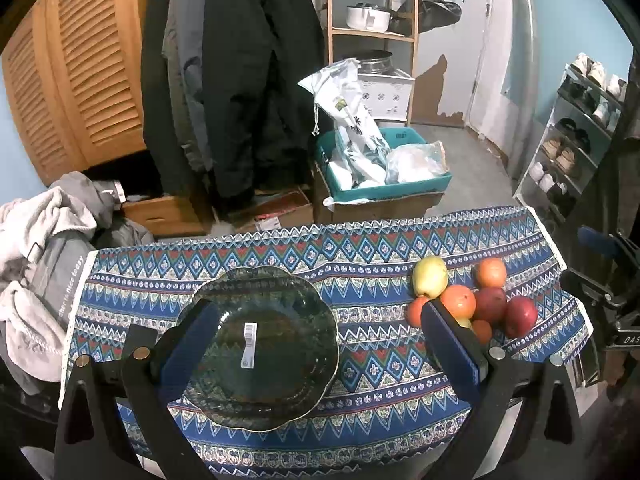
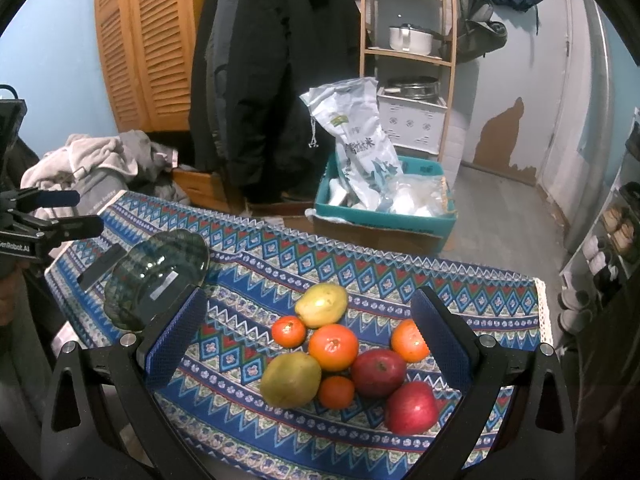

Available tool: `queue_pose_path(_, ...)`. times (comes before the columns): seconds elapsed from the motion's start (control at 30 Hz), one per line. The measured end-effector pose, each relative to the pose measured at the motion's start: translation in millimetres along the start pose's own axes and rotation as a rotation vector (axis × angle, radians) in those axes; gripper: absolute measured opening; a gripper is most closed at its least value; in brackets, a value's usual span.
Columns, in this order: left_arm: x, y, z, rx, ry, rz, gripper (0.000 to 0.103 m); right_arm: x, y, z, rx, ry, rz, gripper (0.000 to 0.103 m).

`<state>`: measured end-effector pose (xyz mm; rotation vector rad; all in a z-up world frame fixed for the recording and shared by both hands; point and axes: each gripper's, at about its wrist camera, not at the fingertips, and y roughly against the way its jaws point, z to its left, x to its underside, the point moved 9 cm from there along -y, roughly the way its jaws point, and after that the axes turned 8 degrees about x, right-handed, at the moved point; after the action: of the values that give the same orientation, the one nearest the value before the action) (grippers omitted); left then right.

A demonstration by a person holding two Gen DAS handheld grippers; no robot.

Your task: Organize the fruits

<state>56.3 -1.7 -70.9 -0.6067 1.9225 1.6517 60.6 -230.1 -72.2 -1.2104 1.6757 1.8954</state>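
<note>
Both grippers hover above the cloth-covered surface [image 2: 400, 280], nothing picked yet. Judged step: the opening approach, before any fruit goes to the plate.

Left gripper [image 1: 320, 344]: jaws spread wide, holding nothing. The dark glass plate [image 1: 260, 348] lies between them, nearer the left jaw, flat on the cloth, a barcode sticker at its centre.

Right gripper [image 2: 308, 340]: jaws likewise wide apart and unloaded. The fruit pile sits between them: two yellow-green pears [image 2: 322, 305], four oranges [image 2: 333, 347], two red apples [image 2: 378, 373], all touching or nearly so.

From the right wrist view, the plate lies beyond the left jaw, apart from the pile.

Next move, as I judge it: lower the right jaws over one outer fruit, perhaps the nearest apple [image 2: 411, 408], and close gently. Fruit is round and crowded, so neighbours may roll.
</note>
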Motion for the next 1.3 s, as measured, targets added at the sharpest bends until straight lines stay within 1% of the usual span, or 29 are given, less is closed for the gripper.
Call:
queue_pose_path(0.3, 1.2, -1.0, -0.9, 0.010, 0.004, 0.003, 0.102, -0.6, 0.0, 0.6, -0.001, -0.001, -0.001, 0.100)
queue_pose_path(0.53, 3.1, -2.2, -1.9, 0.004, 0.002, 0.007, 0.102, -1.9, 0.5, 0.8, -0.001, -0.001, -0.001, 0.100)
queue_pose_path(0.7, 4.4, -3.1, -1.6, -0.013, -0.003, 0.012, 0.102, -1.9, 0.7, 0.7, -0.002, -0.003, -0.001, 0.100)
queue_pose_path(1.03, 3.5, -3.6, -2.6, 0.009, -0.002, 0.020, 0.102, -1.9, 0.7, 0.5, -0.002, -0.002, -0.001, 0.100)
queue_pose_path(1.3, 2.9, -4.6, 0.9, -0.006, 0.004, 0.022, 0.102, -2.2, 0.7, 0.0, -0.003, -0.003, -0.001, 0.100)
